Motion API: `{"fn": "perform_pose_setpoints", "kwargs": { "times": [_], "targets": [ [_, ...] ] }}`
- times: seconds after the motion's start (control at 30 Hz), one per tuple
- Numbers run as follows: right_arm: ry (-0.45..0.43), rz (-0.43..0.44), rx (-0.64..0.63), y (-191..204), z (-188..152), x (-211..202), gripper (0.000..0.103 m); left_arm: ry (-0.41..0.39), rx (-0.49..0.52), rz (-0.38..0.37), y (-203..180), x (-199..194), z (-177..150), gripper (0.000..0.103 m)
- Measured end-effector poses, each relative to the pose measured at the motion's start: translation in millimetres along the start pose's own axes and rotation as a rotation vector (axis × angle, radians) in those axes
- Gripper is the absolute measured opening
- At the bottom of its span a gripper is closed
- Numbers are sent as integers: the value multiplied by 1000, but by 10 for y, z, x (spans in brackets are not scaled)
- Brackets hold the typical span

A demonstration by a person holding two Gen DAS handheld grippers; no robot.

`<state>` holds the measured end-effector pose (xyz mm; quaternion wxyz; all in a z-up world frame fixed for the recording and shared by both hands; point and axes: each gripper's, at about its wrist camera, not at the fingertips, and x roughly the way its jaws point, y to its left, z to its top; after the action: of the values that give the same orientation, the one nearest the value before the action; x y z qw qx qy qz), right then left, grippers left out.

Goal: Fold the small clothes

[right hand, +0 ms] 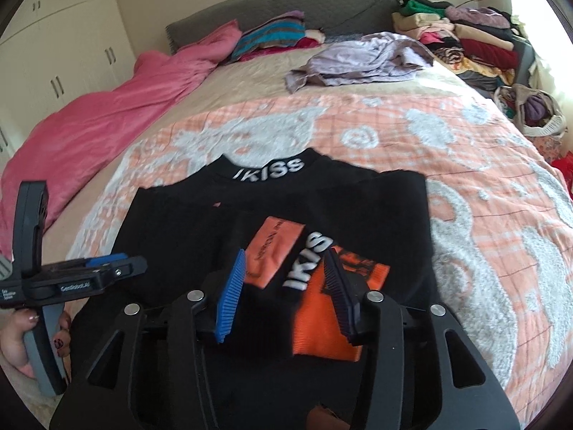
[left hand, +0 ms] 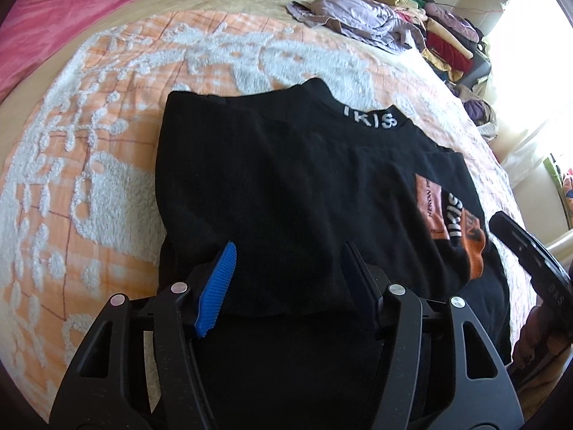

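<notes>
A black top (left hand: 286,186) with white "IKISS" lettering on its collar lies partly folded on the orange and white bedspread (left hand: 107,143). An orange printed sleeve end (right hand: 322,304) is folded across its front. My left gripper (left hand: 290,251) is open, its fingers spread over the black fabric at the garment's near left edge. My right gripper (right hand: 286,265) is open, its fingers either side of the orange patch and white lettering. The left gripper (right hand: 118,263) also shows side-on at the left of the right wrist view. The black top (right hand: 215,222) fills the middle of that view.
A crumpled lilac garment (right hand: 365,57) lies farther up the bed. Stacks of folded clothes (right hand: 465,39) sit at the far right corner. A pink duvet (right hand: 107,107) runs along the left side. A bag of clothes (right hand: 533,111) hangs off the right edge.
</notes>
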<state>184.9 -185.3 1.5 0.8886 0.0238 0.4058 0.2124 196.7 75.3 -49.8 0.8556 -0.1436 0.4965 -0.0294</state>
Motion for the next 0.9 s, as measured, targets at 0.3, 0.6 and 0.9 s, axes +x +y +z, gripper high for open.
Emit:
{"fn": "perform_pose_setpoints", "kwargs": {
  "times": [0.3, 0.6, 0.9],
  "targets": [
    [129, 33, -45, 186, -136, 252, 57, 4, -6, -9, 36, 28, -54, 53],
    [196, 0, 20, 41, -202, 416, 60, 0, 1, -6, 24, 20, -67, 53],
    [136, 18, 47, -3, -138, 289, 83, 0, 0, -7, 21, 16, -67, 53]
  ]
}}
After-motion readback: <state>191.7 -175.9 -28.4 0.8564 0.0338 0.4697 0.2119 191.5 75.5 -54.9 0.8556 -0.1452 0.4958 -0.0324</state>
